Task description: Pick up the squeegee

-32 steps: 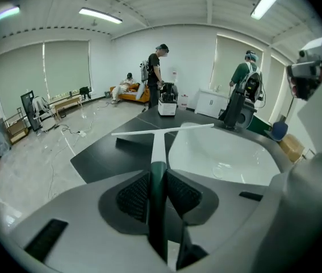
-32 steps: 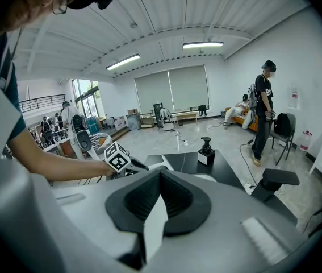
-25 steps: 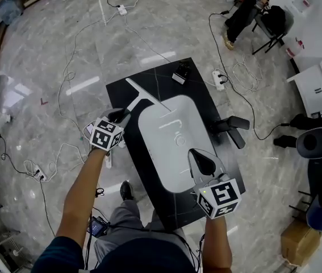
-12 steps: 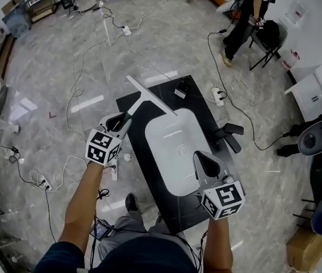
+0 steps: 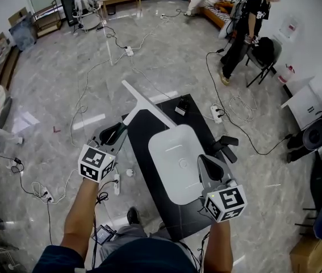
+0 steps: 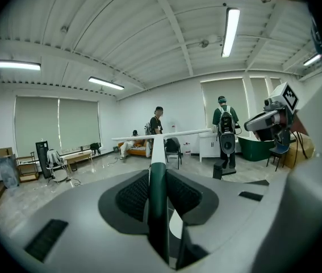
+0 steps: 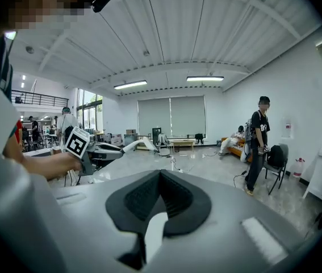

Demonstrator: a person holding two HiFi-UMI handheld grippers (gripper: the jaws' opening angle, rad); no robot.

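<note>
Squeegee is pinched by its dark handle in my left hand-held gripper, the long pale blade set crosswise ahead of the jaws. It hangs in the air by the far left corner of the black worktop, touching nothing else. My right hand-held gripper is pressed together on nothing, above the white basin. I judge the pick-up done; next I need only a firm, level hold so the blade doesn't swing.

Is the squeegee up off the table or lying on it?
Off the table. The left tool clamps its green handle, and the squeegee juts out in mid-air.
</note>
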